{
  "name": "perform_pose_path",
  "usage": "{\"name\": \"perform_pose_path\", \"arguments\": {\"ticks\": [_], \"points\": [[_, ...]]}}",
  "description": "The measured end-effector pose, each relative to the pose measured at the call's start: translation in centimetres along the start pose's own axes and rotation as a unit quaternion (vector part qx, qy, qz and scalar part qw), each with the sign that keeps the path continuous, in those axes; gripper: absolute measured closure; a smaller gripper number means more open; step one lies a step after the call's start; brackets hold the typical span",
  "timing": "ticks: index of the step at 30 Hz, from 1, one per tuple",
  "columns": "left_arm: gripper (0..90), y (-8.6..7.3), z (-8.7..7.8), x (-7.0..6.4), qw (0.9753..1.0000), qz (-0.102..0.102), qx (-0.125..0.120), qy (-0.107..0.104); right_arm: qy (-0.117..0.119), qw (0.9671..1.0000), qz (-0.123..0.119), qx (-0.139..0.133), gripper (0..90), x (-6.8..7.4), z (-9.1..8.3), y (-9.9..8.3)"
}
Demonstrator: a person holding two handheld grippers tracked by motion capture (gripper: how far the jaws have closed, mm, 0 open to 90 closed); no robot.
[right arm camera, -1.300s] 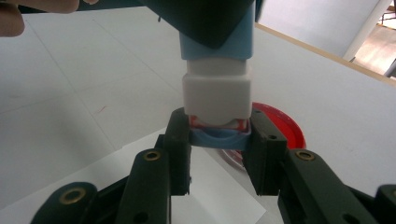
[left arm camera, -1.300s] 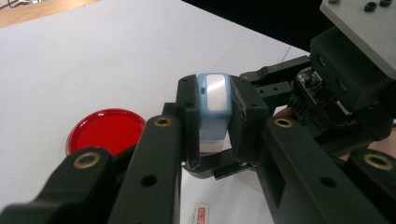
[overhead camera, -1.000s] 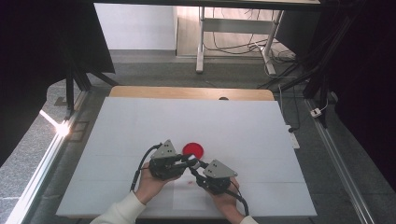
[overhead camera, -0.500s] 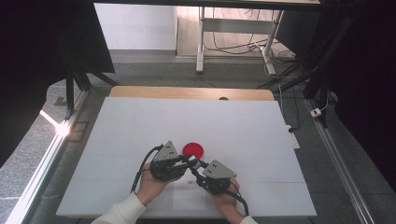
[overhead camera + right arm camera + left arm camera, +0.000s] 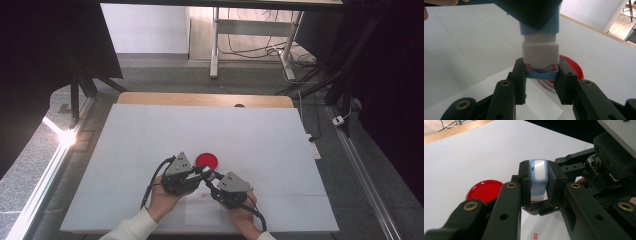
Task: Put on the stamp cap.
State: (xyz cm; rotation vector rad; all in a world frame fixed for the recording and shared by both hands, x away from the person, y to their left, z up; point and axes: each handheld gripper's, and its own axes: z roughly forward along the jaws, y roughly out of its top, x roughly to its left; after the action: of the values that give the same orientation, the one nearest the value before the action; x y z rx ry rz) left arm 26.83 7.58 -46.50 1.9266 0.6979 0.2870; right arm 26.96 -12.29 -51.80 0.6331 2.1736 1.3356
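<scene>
Black two-jawed tongs meet at the near middle of the white table (image 5: 150,130), one in each of the person's hands. The left tongs (image 5: 539,185) are clenched on the light-blue upper part of a small blue-and-white plastic block (image 5: 538,178), with a jaw pressed flat against each side of it. The right tongs (image 5: 540,75) are clamped on the block's other end, where their jaws pinch a thin light-blue piece (image 5: 541,73) with a trace of red showing just above it, right under the block's white section. The block is thus held off the table between the two tongs, above a white sheet of paper (image 5: 524,100) that lies flat on the table; the sheet carries a small red printed mark (image 5: 535,235). Just beyond the tongs, a round red plastic lid (image 5: 207,160) lies flat on the table, apart from the block. Farther off, the white surface ends at a strip of light wood along the table's far edge (image 5: 200,99).
</scene>
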Motion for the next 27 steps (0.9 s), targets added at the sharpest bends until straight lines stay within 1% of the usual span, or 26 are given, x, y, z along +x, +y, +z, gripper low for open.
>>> {"name": "perform_pose_path", "arguments": {"ticks": [1, 4, 7, 13, 18, 19, 21, 27], "points": [[75.8, -0.03, 0.05, -0.01, 1.0, 0.001, 0.002, 0.0, -0.001, 1.0, 0.001, -0.003, 64.1, 0.03, 0.01, -0.01], [75.8, -0.12, 0.18, 0.07, 1.0, -0.001, 0.005, -0.002, 0.0, 1.0, -0.002, 0.002, 64.1, 0.01, 0.05, -0.05], [75.8, -0.18, 0.18, 0.16, 1.0, -0.004, 0.003, -0.003, -0.002, 1.0, -0.003, 0.002, 64.1, 0.02, 0.07, -0.09], [75.9, -0.22, 0.25, 0.08, 1.0, -0.002, 0.006, -0.004, -0.013, 0.9998, -0.013, 0.002, 64.2, 0.15, -0.04, -0.06], [76.0, -0.21, 0.18, 0.18, 0.9999, -0.003, 0.009, -0.009, -0.02, 0.9994, -0.028, 0.005, 64.3, 0.31, -0.05, -0.07], [76.0, -0.18, 0.14, 0.19, 0.9999, -0.002, 0.01, -0.009, -0.021, 0.9991, -0.037, 0.005, 64.3, 0.35, -0.07, -0.08], [76.1, -0.14, 0.05, 0.18, 0.9999, -0.002, 0.011, -0.01, -0.022, 0.9986, -0.047, 0.006, 64.3, 0.39, -0.12, -0.06], [76.2, -0.08, -0.02, 0.2, 0.9998, -0.003, 0.018, -0.01, -0.028, 0.9979, -0.057, 0.008, 64.3, 0.54, -0.11, -0.08]]}}
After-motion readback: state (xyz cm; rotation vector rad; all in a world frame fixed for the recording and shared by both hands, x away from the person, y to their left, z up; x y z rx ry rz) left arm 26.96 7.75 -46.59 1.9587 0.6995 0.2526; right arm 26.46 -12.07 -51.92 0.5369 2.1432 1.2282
